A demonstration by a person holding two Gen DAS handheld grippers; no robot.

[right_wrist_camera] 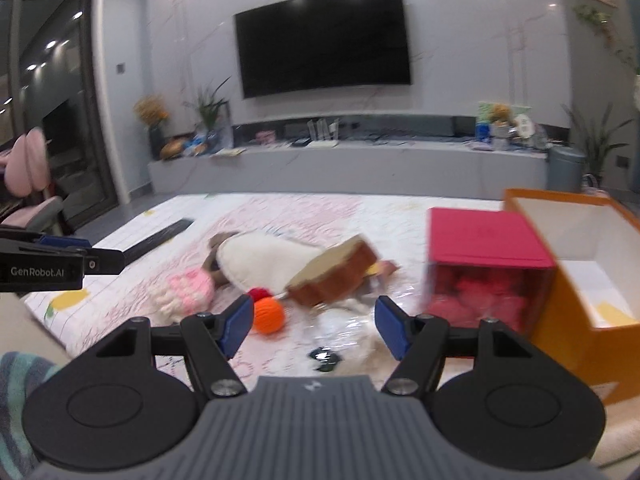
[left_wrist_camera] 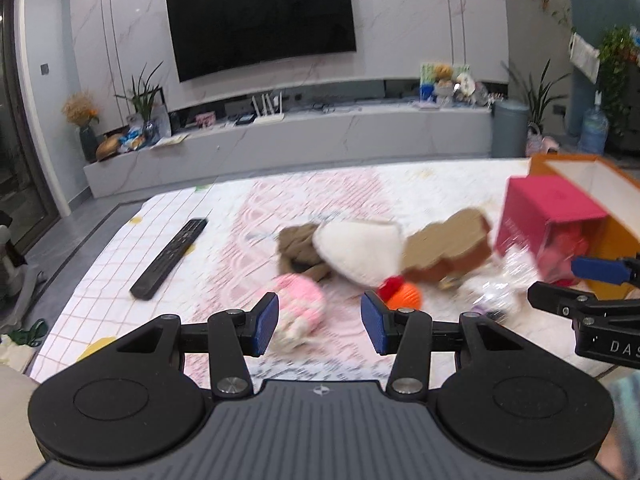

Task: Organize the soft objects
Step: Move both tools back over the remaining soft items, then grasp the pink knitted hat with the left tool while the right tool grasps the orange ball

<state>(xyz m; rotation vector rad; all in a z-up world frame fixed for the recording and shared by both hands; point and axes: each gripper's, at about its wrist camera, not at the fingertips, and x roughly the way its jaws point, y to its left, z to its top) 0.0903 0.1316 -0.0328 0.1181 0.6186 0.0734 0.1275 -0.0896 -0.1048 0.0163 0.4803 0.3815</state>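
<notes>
Two grippers, left gripper (left_wrist_camera: 319,323) and right gripper (right_wrist_camera: 314,326), low in frame, jaws apart, gripping nothing; mid-frame on the pink mat (left_wrist_camera: 224,248), soft toys: pink knit toy (left_wrist_camera: 301,300), orange ball (right_wrist_camera: 269,313), white plush (right_wrist_camera: 264,261), bread-slice cushion (right_wrist_camera: 334,276); at right, orange box (right_wrist_camera: 580,276).

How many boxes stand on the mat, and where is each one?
2. The red box stands at the right of the toy pile. The open orange box stands directly right of it, at the mat's edge. Others may be hidden out of view.
</notes>
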